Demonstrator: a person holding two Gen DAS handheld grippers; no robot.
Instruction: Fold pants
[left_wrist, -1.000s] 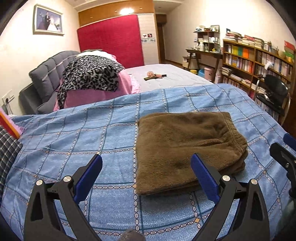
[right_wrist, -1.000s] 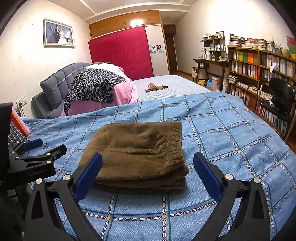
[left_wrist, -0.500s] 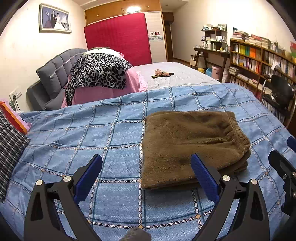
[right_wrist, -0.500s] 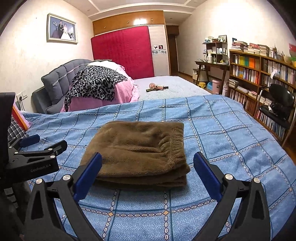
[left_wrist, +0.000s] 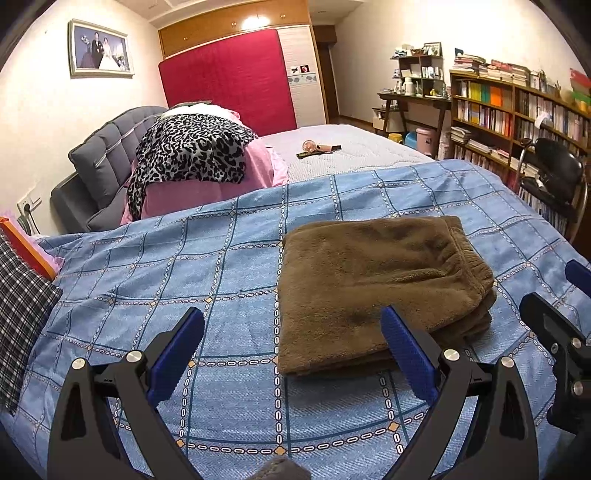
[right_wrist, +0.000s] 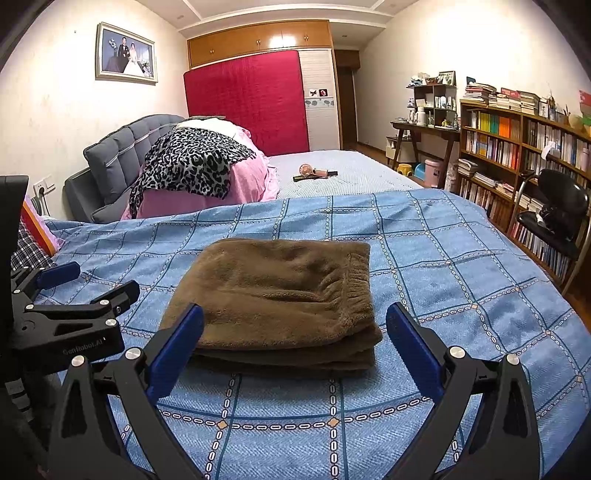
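Both grippers, left gripper (left_wrist: 291, 345) and right gripper (right_wrist: 294, 341), hang wide open and empty over the blue checked bedspread (right_wrist: 461, 266), brown pants (right_wrist: 284, 295) folded flat just ahead.

A blue checked bedspread (right_wrist: 443, 266) is covering the bed; beyond it a leopard-print cloth (right_wrist: 192, 162) is lying over pink bedding (right_wrist: 251, 181); right of the bedspread, a bookshelf (right_wrist: 517, 147) is standing behind a black chair (right_wrist: 557, 206).
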